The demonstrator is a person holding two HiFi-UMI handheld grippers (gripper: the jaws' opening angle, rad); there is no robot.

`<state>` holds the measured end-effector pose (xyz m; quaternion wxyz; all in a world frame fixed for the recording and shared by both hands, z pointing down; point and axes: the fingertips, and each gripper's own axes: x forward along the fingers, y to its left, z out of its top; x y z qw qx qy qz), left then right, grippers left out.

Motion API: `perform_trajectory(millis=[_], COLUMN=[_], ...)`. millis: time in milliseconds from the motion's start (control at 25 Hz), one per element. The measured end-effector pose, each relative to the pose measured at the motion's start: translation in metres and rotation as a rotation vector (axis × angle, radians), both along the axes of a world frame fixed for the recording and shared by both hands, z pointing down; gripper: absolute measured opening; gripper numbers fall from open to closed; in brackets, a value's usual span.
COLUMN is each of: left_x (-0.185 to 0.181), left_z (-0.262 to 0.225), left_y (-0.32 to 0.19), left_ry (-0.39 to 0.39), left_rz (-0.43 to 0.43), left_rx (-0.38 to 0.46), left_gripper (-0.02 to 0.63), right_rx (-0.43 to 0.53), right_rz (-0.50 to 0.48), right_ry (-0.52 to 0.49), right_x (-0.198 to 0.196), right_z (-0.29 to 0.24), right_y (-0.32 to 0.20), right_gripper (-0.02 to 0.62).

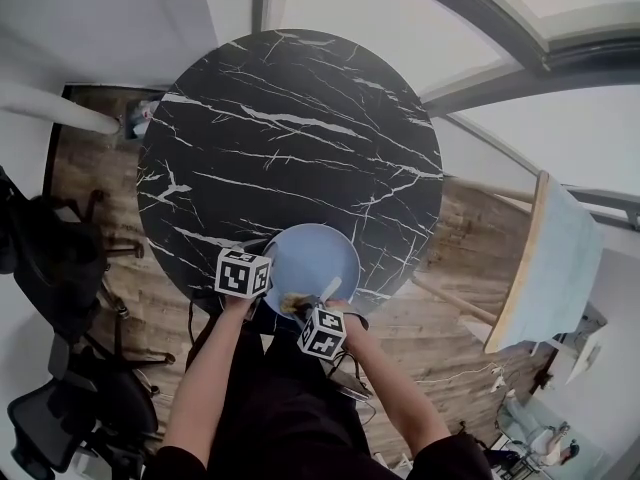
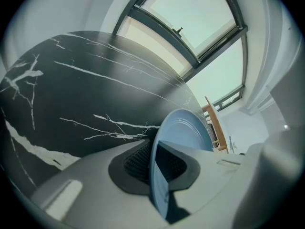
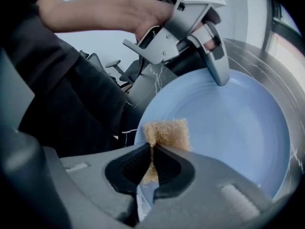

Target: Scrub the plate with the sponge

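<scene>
Clamping the rim of the plate at the near edge of the tabletop, the left tongs steady it. The right tongs are closed on the sponge at the plate's near rim, its bare face lying ahead of them.

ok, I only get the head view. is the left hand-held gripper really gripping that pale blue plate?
Observer: Yes. Its own view shows the left hand-held gripper clamping the rim of the pale blue round plate between its pads.
Operator: And the right one?
Observer: The right hand-held gripper pinches a tan fibrous sponge, its tip poking past the jaws.
Operator: Sponge on the plate?
Observer: It lies over the plate's inner face; contact I can't confirm.
</scene>
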<state>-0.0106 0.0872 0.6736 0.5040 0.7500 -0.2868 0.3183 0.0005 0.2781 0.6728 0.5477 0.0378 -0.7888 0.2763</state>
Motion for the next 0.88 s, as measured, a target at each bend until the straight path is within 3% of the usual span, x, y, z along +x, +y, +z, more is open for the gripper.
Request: perform_trajectory(millis=[120,200,360,480,720,880], left_x=[0.001,0.002,0.006,0.007,0.013,0.013], left_z=[0.000,-0.001,-0.001,-0.002,-0.003,-0.002], left_y=[0.001,0.004,0.005,0.001,-0.002,-0.003], left_ry=[-0.015,-0.018,0.015,0.007,-0.001,-0.007], left_rz=[0.036,0.074,0.152,0.189,0.238,0.227], left_rx=[0.022,0.032,0.021,0.038,0.070,0.057], left_gripper=[0.035,0.033,0.018,0.018,0.020,0.018], right_rx=[-0.090,-0.089,0.181,0.351,0.482,0.452], right_rz=[-0.021,-0.014,0.095,0.104,-0.002,0.029], right_ry=[-0.058,-0.102,-0.092,-0.009,0.090,0.123], right_x=[0.002,0.011,0.043,0.066,0.081,0.083], right_z=[-0.016,-0.031,-0.047,-0.046,-0.015,0.003], right_y=[0.012,0.009,-0.049,-0.103,-0.170,-0.183], right_gripper=[0.019,0.021,0.020,0.021,0.021,0.021])
